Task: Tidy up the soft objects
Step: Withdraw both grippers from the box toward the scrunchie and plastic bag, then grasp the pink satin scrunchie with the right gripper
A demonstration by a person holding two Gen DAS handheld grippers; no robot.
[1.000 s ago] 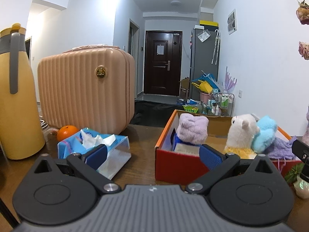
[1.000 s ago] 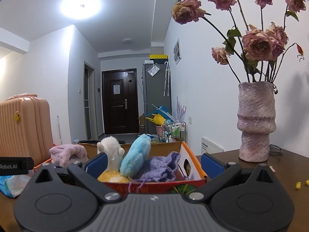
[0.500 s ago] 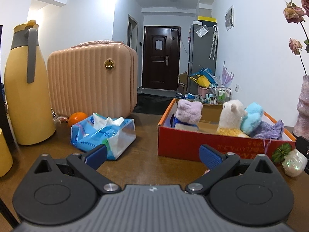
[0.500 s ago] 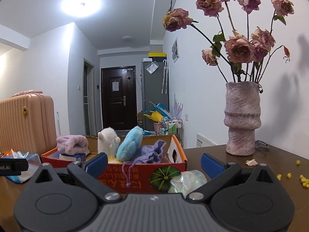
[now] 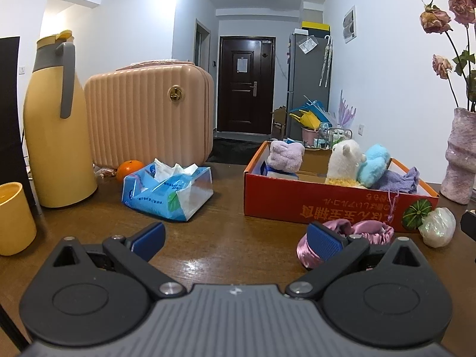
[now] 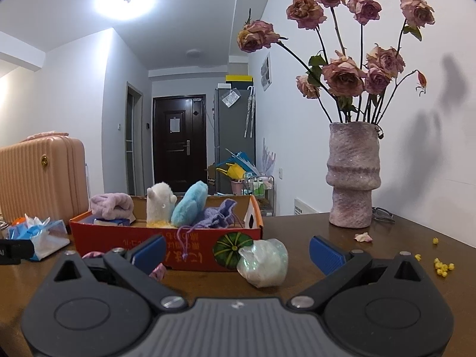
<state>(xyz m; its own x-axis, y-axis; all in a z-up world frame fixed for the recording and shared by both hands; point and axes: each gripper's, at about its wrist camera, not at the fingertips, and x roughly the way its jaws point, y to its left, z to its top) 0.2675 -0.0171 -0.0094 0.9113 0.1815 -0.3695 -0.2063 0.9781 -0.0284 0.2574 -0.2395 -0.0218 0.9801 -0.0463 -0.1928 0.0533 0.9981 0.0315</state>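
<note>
Left wrist view: the red box (image 5: 312, 205), right of centre, holds a lilac towel (image 5: 285, 157), white alpaca plush (image 5: 345, 160), blue plush (image 5: 374, 163) and purple knit pouch (image 5: 398, 180). A shiny pink satin pouch (image 5: 366, 235) lies crumpled on the table in front of the box. The left gripper (image 5: 235, 239) and the right gripper (image 6: 236, 248) are both spread wide, empty.
</note>
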